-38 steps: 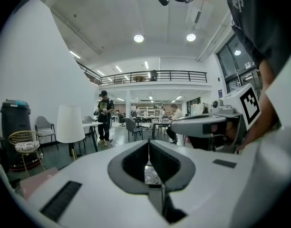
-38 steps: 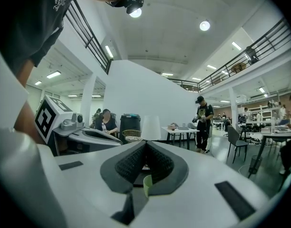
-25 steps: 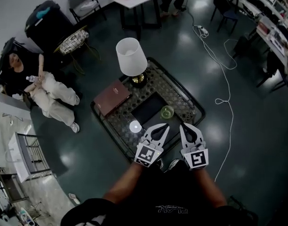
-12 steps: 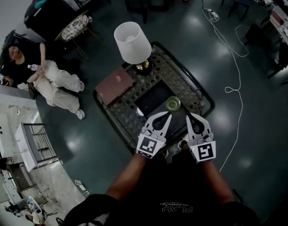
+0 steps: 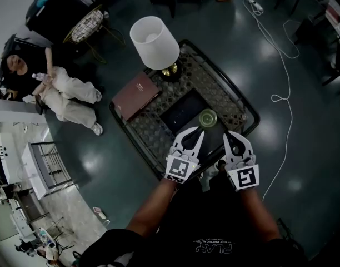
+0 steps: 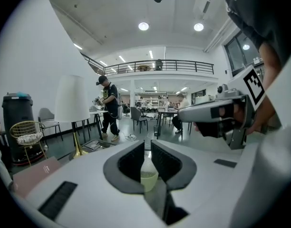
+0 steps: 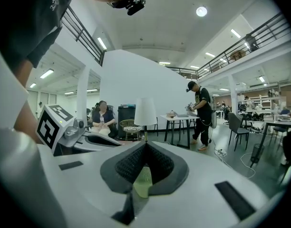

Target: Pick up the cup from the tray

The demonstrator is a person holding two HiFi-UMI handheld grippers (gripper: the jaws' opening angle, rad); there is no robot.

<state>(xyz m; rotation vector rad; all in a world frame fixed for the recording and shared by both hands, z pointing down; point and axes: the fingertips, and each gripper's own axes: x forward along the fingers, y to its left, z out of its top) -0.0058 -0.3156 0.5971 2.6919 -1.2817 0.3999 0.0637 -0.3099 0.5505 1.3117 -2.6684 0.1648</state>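
Since the earlier frame, the left tool (image 5: 199, 131) and right tool (image 5: 229, 133) are lowered slightly toward the worktop (image 5: 150, 133). Both are closed and empty. The green cup (image 5: 208, 117) is seated on the dark tray (image 5: 181, 111), just ahead.

Pale green cup (image 5: 208, 117) upright on dark tray (image 5: 183, 109)

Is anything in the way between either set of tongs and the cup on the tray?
Nothing visible. The cup stands alone on the dark tray, just ahead of the left tongs and right tongs, both shut. The lamp and book sit off to one side of the tray.
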